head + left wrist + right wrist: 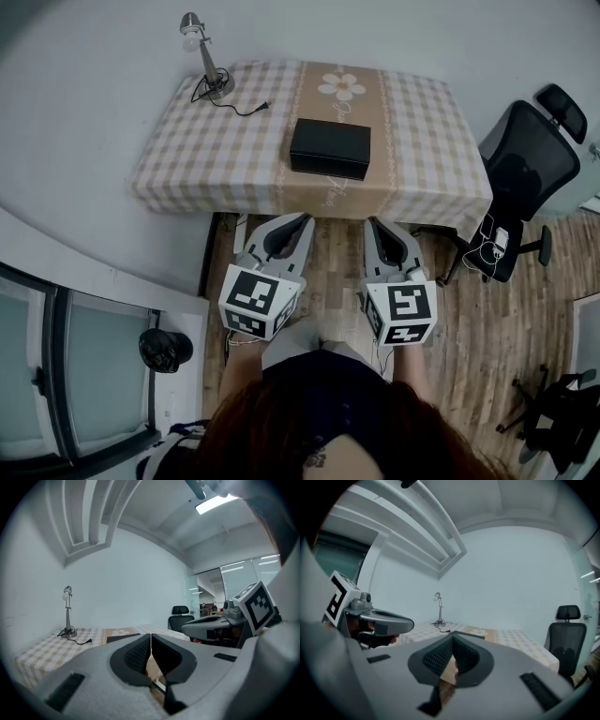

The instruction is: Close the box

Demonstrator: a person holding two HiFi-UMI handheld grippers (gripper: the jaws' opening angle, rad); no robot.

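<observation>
Two grippers, both pinched fully together with nothing in them. The left gripper [302,221] and right gripper [374,226] sit side by side low in the head view, over the wood floor [487,323] just short of the table [187,159], and both point at it. Each gripper's own view shows its jaws meeting at the tips, empty. The black box [329,147] sits about mid-table on the tan strip of the checked cloth, nearer the front edge and well apart from both grippers. Its top looks flat and shut from above. The lamp [202,56] stands at the far left corner with its cord [234,105] lying loose, and there's a chair [525,173] off to the right.
</observation>
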